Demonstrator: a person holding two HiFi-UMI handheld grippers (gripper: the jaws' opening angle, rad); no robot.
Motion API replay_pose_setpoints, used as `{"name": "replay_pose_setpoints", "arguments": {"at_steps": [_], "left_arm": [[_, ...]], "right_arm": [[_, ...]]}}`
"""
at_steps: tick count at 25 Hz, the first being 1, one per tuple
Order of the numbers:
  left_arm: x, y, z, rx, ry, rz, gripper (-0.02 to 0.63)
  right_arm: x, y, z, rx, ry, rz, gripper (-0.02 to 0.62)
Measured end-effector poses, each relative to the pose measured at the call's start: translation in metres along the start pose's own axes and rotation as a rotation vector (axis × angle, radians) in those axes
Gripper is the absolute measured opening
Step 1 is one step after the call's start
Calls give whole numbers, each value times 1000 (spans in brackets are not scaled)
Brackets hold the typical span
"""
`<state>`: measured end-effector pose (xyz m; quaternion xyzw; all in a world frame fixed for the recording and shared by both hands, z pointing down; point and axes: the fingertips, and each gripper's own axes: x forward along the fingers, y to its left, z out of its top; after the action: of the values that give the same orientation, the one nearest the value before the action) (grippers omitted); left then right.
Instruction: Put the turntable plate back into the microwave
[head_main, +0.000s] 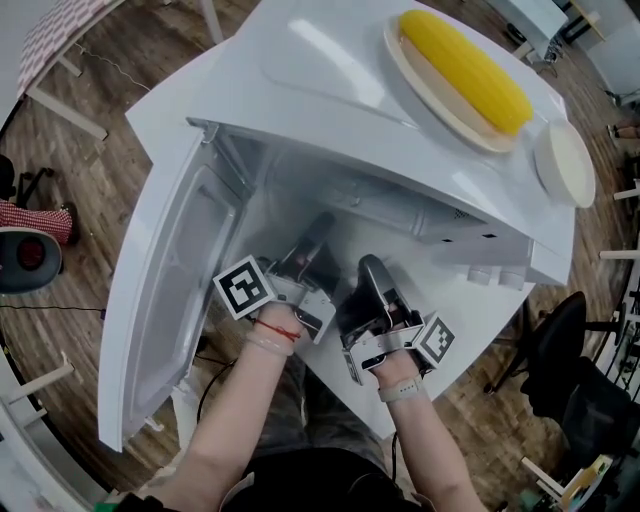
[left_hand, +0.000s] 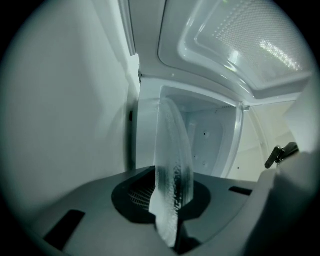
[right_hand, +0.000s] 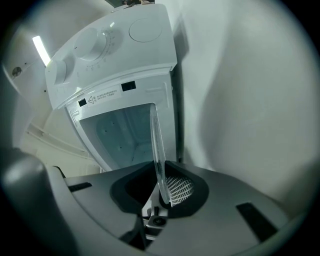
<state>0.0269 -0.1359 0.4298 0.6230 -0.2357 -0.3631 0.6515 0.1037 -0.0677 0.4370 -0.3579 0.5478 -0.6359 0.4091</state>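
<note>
Nearest, at 6 o'clock in the head view, two hands each carry one gripper: the left gripper (head_main: 318, 238) and the right gripper (head_main: 372, 272). Each bears one black-and-white marker cube (head_main: 245, 287). One red string bracelet (head_main: 281, 331) circles the left wrist.

Both grippers are clenched on one clear glass turntable plate (left_hand: 172, 165), which shows edge-on in both gripper views. The left gripper's jaws pinch one side of its rim and the right gripper's jaws pinch the other. The plate is held at the mouth of the open cavity (right_hand: 120, 135) of one white microwave (head_main: 330, 100). The microwave's door (head_main: 170, 300) is swung out toward 8 o'clock.

In the right gripper view the control panel shows two round dials (right_hand: 61, 71), one round button (right_hand: 145, 29) and one warning label (right_hand: 100, 97), its print too small to read.

Farthest, at 1 o'clock on the microwave's top, one yellow corn cob (head_main: 465, 70) lies on one cream oval dish (head_main: 430, 100). One round cream lid (head_main: 565, 160) sits just beside the dish.
</note>
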Motion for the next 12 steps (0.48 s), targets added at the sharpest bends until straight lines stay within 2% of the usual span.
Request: {"name": "replay_pose_setpoints", "arguments": {"at_steps": [7,12], "left_arm": [[-2,-5,-1,-2,0,-40,75],[-8,-5,-4,-2,-11,-41,75]], "right_arm": [[-1,1,1,-44,2,-13,57],[0,1,3,-40,1,-15,57]]}}
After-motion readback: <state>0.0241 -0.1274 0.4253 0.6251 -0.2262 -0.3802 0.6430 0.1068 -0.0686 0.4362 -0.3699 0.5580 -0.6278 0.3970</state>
